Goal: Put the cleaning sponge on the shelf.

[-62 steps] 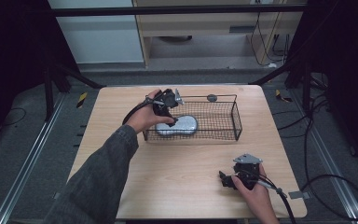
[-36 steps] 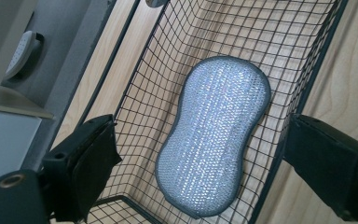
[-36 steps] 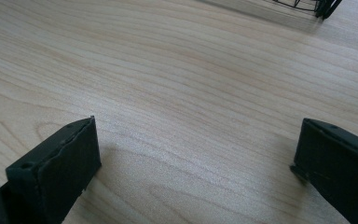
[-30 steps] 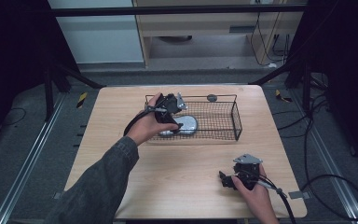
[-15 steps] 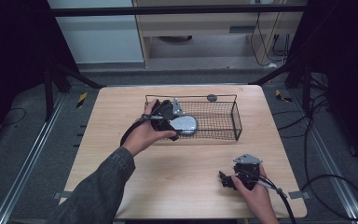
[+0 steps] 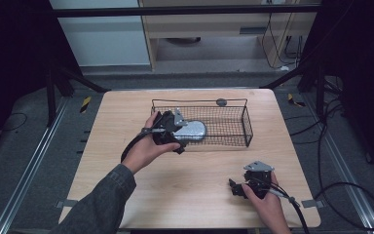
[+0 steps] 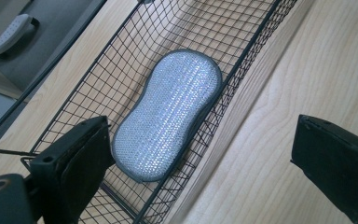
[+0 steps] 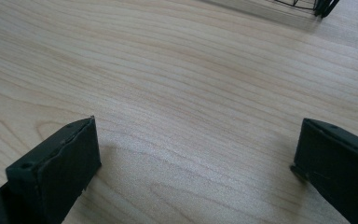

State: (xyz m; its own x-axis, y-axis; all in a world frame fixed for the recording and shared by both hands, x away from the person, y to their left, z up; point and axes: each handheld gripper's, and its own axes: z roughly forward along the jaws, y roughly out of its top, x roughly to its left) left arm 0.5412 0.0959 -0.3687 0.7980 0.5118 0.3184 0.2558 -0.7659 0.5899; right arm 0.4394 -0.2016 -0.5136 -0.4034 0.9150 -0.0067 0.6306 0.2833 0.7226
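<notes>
A silvery, peanut-shaped scrubbing pad (image 6: 193, 129) (image 7: 168, 112) lies flat on the floor of a black wire basket (image 6: 233, 108) (image 7: 121, 70) at its left end. My left gripper (image 6: 171, 135) (image 7: 205, 154) hovers over the basket's near left corner, open, with one jaw above the mesh and the other above the bare wood; nothing is between them. My right gripper (image 6: 234, 187) (image 8: 196, 158) rests low over the table near the front right, open and holding nothing.
The basket stands at the back middle of the wooden table (image 6: 190, 190), a small dark round thing (image 6: 221, 102) by its far rim. A basket corner (image 8: 324, 5) shows at the top of the right gripper view. Cables trail on the floor to the right.
My left gripper has let go of the pad inside the basket and drawn back toward the near left corner. The right gripper has stayed still.
</notes>
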